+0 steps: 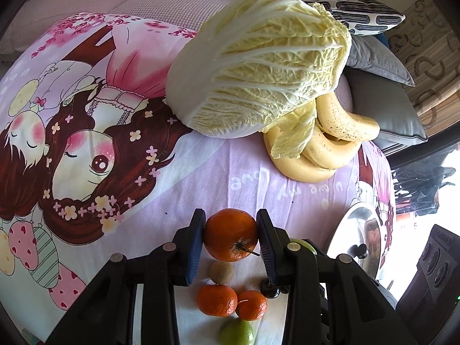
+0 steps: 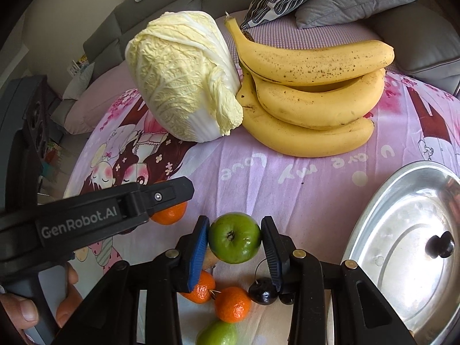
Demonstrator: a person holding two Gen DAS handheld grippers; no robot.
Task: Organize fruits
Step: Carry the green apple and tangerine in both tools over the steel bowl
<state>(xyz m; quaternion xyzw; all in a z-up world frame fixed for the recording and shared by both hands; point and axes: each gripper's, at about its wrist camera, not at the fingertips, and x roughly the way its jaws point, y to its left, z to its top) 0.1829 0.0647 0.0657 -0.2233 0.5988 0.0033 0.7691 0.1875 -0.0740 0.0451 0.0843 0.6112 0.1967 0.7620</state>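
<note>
My left gripper (image 1: 231, 233) is shut on an orange tangerine (image 1: 231, 234), held above the pink cartoon sheet (image 1: 201, 172). Below it lie a brown kiwi (image 1: 221, 272), two tangerines (image 1: 217, 300), a green fruit (image 1: 238, 333) and a dark cherry (image 1: 268, 287). My right gripper (image 2: 234, 238) is shut on a green apple (image 2: 234, 238). Under it lie two tangerines (image 2: 232, 304), dark cherries (image 2: 262, 290) and a green fruit (image 2: 217, 333). The left gripper (image 2: 169, 201) with its tangerine (image 2: 169, 214) shows at the left of the right wrist view, held by a hand (image 2: 26, 313).
A napa cabbage (image 1: 256, 66) and a bunch of bananas (image 2: 313, 100) lie at the back of the sheet. A shiny metal tray (image 2: 408, 247) sits at the right with a dark cherry (image 2: 440, 245) in it. Grey and patterned cushions (image 2: 345, 3) line the sofa behind.
</note>
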